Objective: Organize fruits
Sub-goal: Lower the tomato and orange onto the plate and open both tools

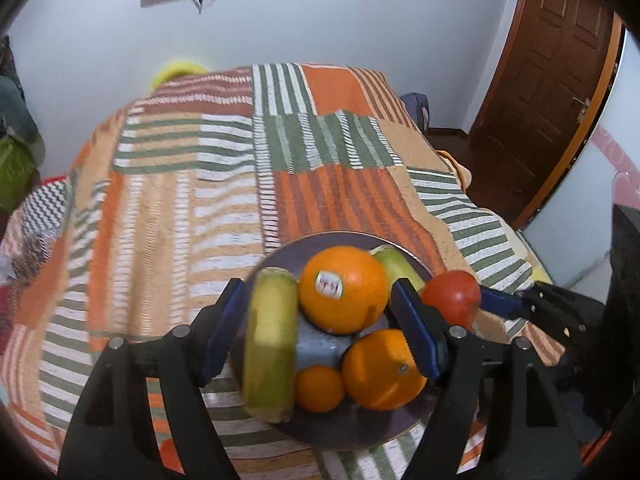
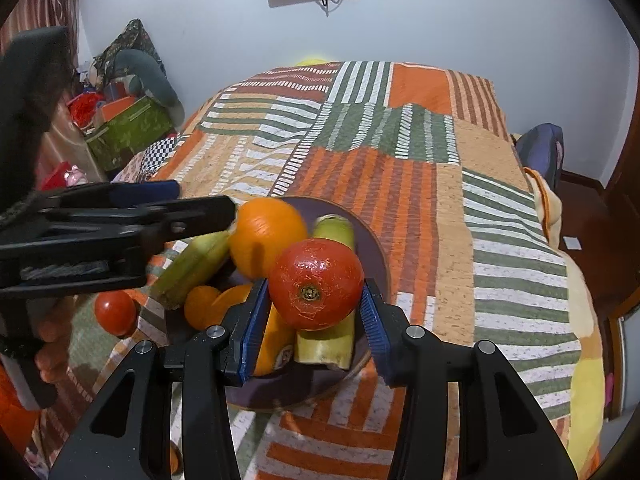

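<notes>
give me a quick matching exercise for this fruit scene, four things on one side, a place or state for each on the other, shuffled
Things:
1. red tomato
2. stickered orange
3. small tomato
4. left gripper

States or places:
a. open above the plate
b. on the blanket, off the plate
c. clamped in the right gripper
d. on the plate, among the other fruit

Pairs: 1-c, 2-d, 3-b, 4-a

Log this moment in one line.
right gripper: shut on round red tomato | above dark round plate | left gripper: open
</notes>
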